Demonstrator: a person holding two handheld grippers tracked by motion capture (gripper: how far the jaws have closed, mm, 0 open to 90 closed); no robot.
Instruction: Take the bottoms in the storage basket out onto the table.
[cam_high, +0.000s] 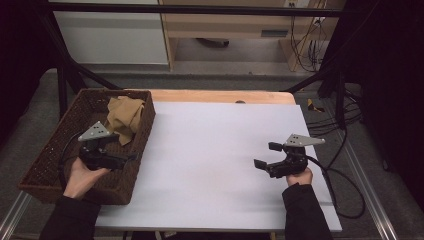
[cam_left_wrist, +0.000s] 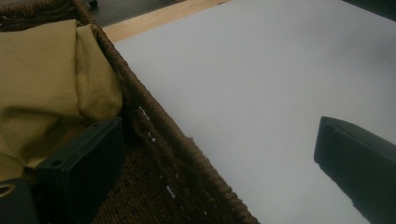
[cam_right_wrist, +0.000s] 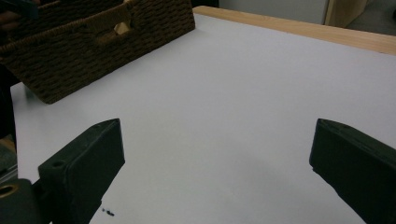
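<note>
Your left gripper (cam_high: 131, 158) sits at the lower left of the high view, over the woven brown wicker basket (cam_high: 50, 155), with its jaws wide apart and holding nothing. In the left gripper view those jaws straddle the basket's right rim (cam_left_wrist: 154, 135): one jaw is inside the basket, just beside the mustard-yellow cloth (cam_left_wrist: 42, 88), and the other hangs over the white table sheet (cam_left_wrist: 261, 84). The cloth lies crumpled in the far part of the basket, above and slightly right of the left gripper in the high view (cam_high: 125, 117), draped against the rim, so it lies ahead of the inner jaw and to its left. No clear long axis can be read from the bunched folds. Your right gripper (cam_high: 265, 156) rests at the lower right of the high view, well apart from the basket, jaws also spread and empty, pointing left across the bare sheet. The left hand is plainly the nearer one. How much cloth lies beneath the folds is hidden, and whether the inner jaw touches the fabric is hard to tell.
</note>
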